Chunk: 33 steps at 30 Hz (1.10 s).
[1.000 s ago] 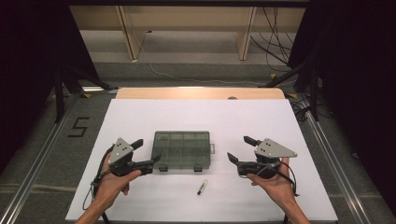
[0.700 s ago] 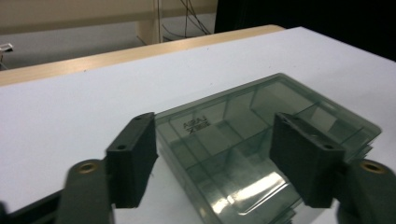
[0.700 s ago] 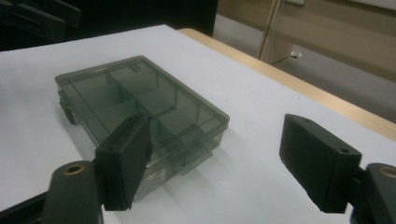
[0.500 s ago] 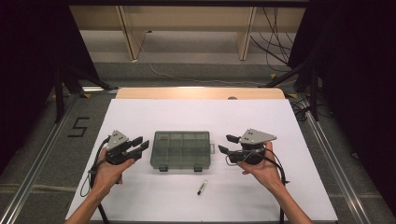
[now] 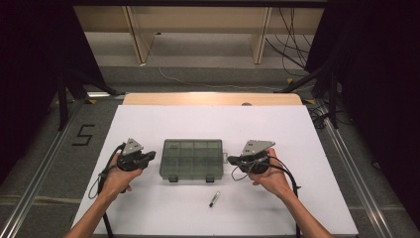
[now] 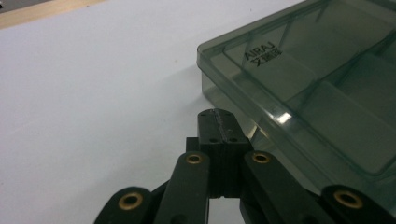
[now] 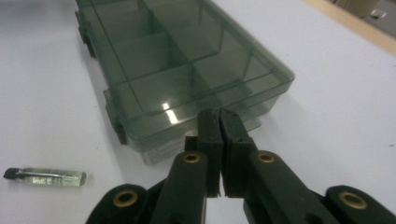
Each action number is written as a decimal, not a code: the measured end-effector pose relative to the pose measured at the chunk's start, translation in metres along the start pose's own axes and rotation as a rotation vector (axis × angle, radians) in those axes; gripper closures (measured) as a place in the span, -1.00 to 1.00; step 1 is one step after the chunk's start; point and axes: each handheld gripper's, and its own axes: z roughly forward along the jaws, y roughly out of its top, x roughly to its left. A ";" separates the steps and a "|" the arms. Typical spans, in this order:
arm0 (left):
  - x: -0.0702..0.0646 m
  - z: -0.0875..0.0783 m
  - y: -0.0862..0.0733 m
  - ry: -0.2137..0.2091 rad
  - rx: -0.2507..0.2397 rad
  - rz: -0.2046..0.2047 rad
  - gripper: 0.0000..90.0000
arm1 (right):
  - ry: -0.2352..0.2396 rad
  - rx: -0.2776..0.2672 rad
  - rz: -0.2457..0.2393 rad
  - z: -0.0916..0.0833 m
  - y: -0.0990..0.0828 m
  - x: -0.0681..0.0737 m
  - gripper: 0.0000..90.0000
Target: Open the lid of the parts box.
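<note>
Clear grey compartment box (image 5: 193,158) lies flat mid-counter (image 5: 148,124), lid down, latches toward the person. Left claw (image 5: 149,156) sits just beside its left end, right claw (image 5: 232,159) just beside its right end; both have just been closing, jaws now pressed together on nothing. The flanking pose looks like bracing the box from both sides. Small vial (image 5: 214,199) lies near the front edge, apart from the box, probably waiting to go inside.
</note>
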 end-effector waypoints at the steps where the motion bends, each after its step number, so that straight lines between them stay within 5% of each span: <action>1: 0.000 0.002 -0.002 -0.014 0.006 0.016 0.99 | 0.010 0.033 -0.026 0.004 -0.001 0.000 1.00; 5: -0.002 0.003 -0.003 -0.031 0.015 0.018 0.99 | 0.024 0.060 -0.055 0.008 -0.005 0.002 1.00; 6: -0.002 0.003 -0.003 -0.006 0.025 0.032 0.99 | 0.034 0.079 -0.065 0.009 -0.006 0.003 1.00; 7: -0.005 0.004 -0.004 -0.036 0.035 0.025 0.99 | 0.037 0.079 -0.068 0.010 -0.006 0.003 1.00; 8: -0.005 0.004 -0.004 -0.004 0.041 0.032 0.99 | 0.045 0.082 -0.068 0.010 -0.006 0.003 1.00; 11: -0.005 0.003 -0.005 0.003 0.050 0.037 0.99 | 0.046 0.079 -0.077 0.011 -0.006 0.004 1.00; 12: -0.005 0.005 -0.005 -0.051 0.039 0.040 0.99 | 0.053 0.085 -0.076 0.012 -0.006 0.005 1.00; 13: -0.005 0.004 -0.005 -0.009 0.050 0.051 0.99 | 0.051 0.083 -0.078 0.013 -0.007 0.005 1.00; 17: -0.008 0.002 -0.004 -0.012 0.060 0.039 0.99 | 0.065 0.100 -0.086 0.015 -0.008 0.007 1.00; 19: -0.010 0.002 -0.003 0.020 0.049 0.032 0.99 | 0.070 0.108 -0.097 0.017 -0.009 0.009 1.00; 31: -0.017 -0.005 0.000 0.023 0.052 0.033 0.99 | 0.093 0.105 -0.092 0.019 -0.009 0.011 1.00; 32: -0.019 -0.005 -0.001 -0.012 0.043 0.029 0.99 | 0.096 0.104 -0.088 0.019 -0.009 0.011 1.00; 33: -0.018 -0.006 0.000 0.012 0.049 0.029 0.99 | 0.097 0.102 -0.088 0.019 -0.009 0.011 1.00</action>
